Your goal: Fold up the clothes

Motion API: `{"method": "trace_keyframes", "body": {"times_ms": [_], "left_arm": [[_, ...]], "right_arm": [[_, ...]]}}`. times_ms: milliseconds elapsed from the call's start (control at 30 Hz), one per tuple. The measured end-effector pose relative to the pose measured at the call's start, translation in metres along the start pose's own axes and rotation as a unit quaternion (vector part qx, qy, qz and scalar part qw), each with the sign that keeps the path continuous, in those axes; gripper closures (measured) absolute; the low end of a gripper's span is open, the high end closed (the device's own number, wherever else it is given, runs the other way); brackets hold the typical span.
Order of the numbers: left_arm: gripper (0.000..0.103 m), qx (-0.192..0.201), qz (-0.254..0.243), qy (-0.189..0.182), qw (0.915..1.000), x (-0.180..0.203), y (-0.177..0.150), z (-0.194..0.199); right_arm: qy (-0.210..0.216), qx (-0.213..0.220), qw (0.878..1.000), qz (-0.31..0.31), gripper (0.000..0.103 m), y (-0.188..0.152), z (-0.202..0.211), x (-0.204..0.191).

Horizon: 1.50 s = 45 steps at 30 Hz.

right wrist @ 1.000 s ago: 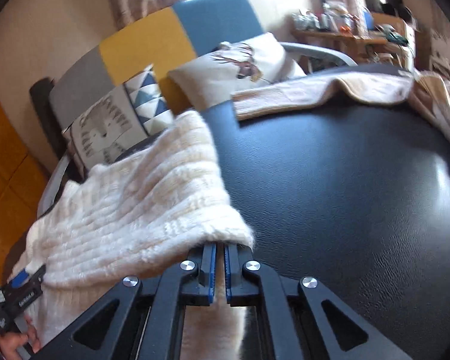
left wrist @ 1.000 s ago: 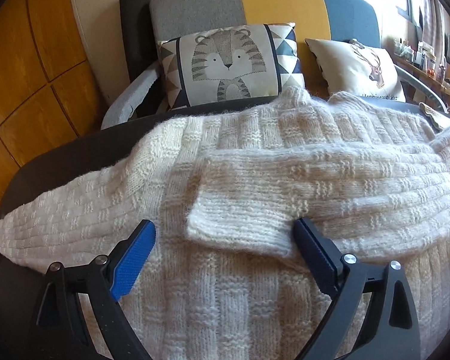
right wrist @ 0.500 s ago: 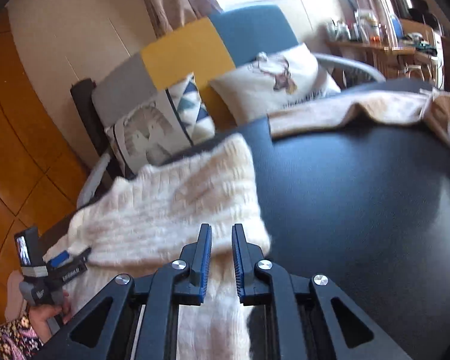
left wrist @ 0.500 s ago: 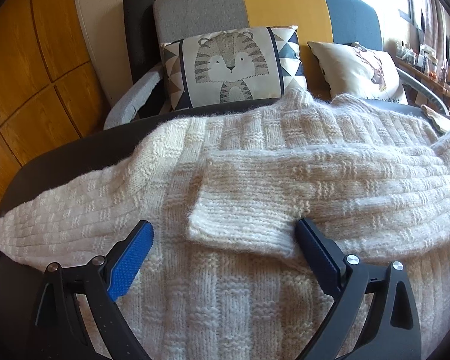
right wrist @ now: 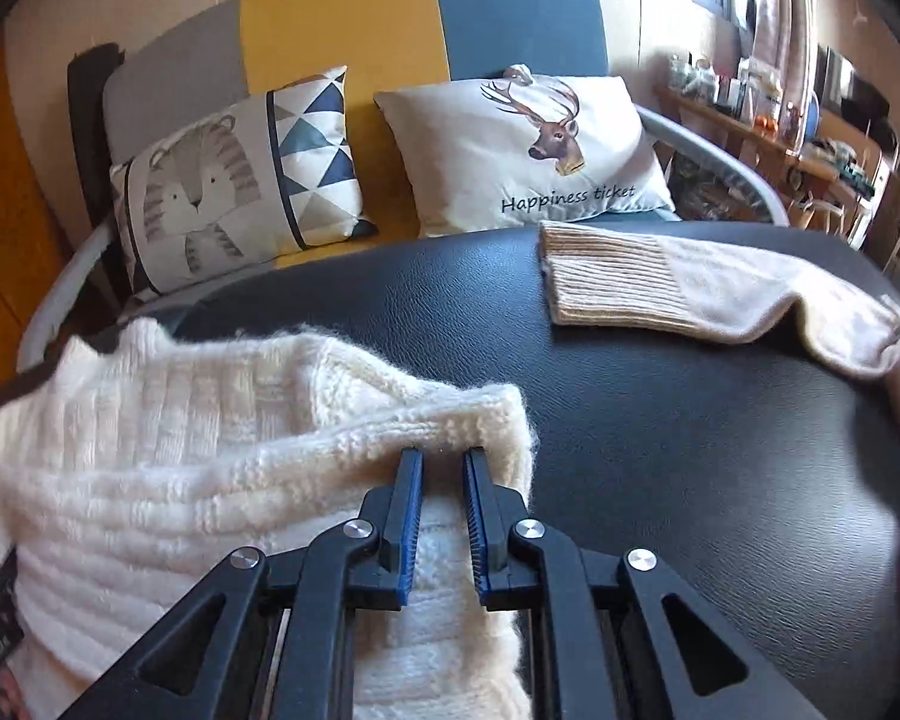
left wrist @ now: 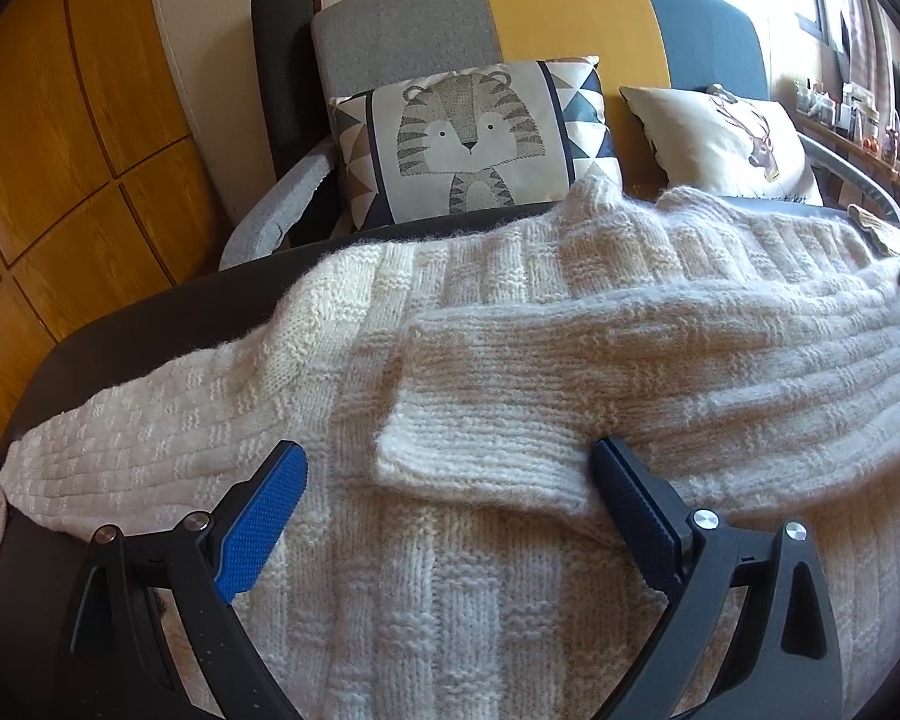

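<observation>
A cream knitted sweater [left wrist: 510, 396] lies spread across a dark leather-look surface [right wrist: 690, 450], with one sleeve [left wrist: 630, 384] folded across its body so that the cuff ends near the middle. The left hand-held gripper [left wrist: 450, 510] hovers over the near part of the sweater with its jaws spread wide; the folded sleeve's cuff sits between and just beyond its blue pads [left wrist: 258, 531], and neither pad presses on the knit. The right hand-held gripper [right wrist: 441, 516] is at the sweater's right edge, where the fabric bunches in a thick fold. Its jaws stand slightly apart with a narrow gap, and knit shows in and under that gap, not pinched by the pads. Far right on the surface lies a beige ribbed garment [right wrist: 660, 294], well apart from the sweater. Beyond the surface stands a sofa [right wrist: 342, 30] in grey, yellow and blue, bearing a tiger cushion [left wrist: 468, 138] and a deer cushion [right wrist: 528, 144].
</observation>
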<state>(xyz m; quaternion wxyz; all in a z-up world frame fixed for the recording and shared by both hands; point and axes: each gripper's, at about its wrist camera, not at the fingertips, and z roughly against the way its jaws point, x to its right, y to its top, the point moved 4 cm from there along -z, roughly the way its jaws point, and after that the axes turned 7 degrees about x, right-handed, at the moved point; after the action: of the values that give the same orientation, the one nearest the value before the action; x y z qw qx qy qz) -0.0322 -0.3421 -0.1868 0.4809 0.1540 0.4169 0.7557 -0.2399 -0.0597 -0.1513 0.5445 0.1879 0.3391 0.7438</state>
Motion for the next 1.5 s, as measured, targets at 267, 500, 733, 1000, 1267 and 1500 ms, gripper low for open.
{"method": "trace_keyframes", "body": {"times_ms": [267,500,733,1000,1267,1500], "left_arm": [[0.005,-0.007,0.018,-0.015,0.9997,-0.004,-0.002,-0.003],[0.004,-0.008,0.024,-0.018,0.9995,-0.004,-0.003,-0.005],[0.004,-0.009,0.025,-0.019,0.9995,-0.005,-0.003,-0.004],[0.002,-0.013,0.027,-0.018,0.9994,-0.006,-0.002,-0.005],[0.002,-0.046,0.077,-0.047,0.9949,-0.021,-0.002,-0.003],[0.002,-0.031,0.016,0.02,0.9992,-0.011,0.001,0.005]], "right_arm": [[-0.052,0.011,0.997,0.055,0.086,-0.005,-0.009,0.007],[-0.01,0.021,1.0,0.013,0.084,0.004,0.022,0.009],[0.064,0.04,0.996,0.044,0.082,-0.008,0.06,-0.049],[0.025,0.029,0.996,0.084,0.081,-0.04,0.034,-0.06],[-0.004,0.04,0.993,0.108,0.081,-0.04,0.035,-0.065],[0.012,0.039,0.995,0.092,0.08,-0.04,0.035,-0.062]]}}
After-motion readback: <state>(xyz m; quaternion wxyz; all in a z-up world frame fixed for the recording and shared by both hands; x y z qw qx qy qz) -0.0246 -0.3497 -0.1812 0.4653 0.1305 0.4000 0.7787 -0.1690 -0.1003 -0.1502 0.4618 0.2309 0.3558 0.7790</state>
